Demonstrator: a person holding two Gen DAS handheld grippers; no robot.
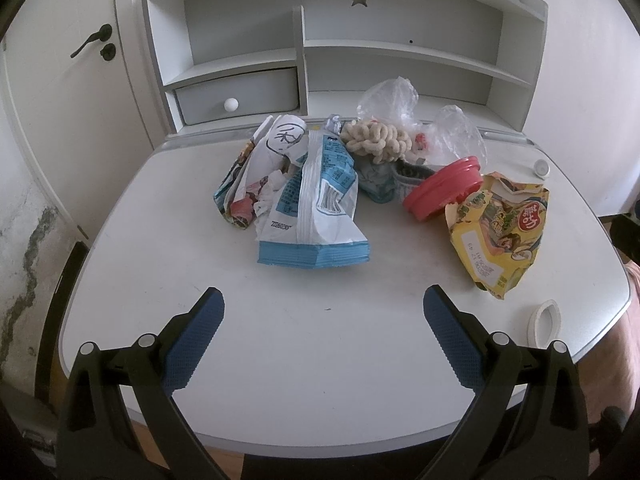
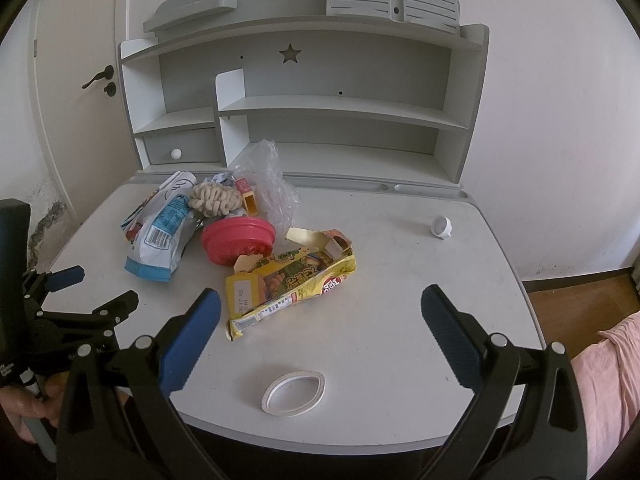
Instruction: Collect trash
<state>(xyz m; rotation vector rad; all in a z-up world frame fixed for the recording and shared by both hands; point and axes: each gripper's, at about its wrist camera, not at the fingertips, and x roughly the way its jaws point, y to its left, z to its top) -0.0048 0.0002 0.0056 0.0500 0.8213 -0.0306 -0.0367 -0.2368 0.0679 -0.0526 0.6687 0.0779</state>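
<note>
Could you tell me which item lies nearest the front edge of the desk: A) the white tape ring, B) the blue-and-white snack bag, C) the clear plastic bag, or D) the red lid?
A: the white tape ring lies alone by the desk's front edge, closer than the pile.

The left black two-finger gripper with blue textured pads (image 1: pixel 323 300) has its jaws spread wide, gripping nothing. The right black blue-padded gripper (image 2: pixel 321 300) is equally wide apart, level beside it.

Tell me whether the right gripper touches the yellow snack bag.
Apart. The right wrist view shows bare desk between the right gripper fingers and the yellow snack bag.
</note>
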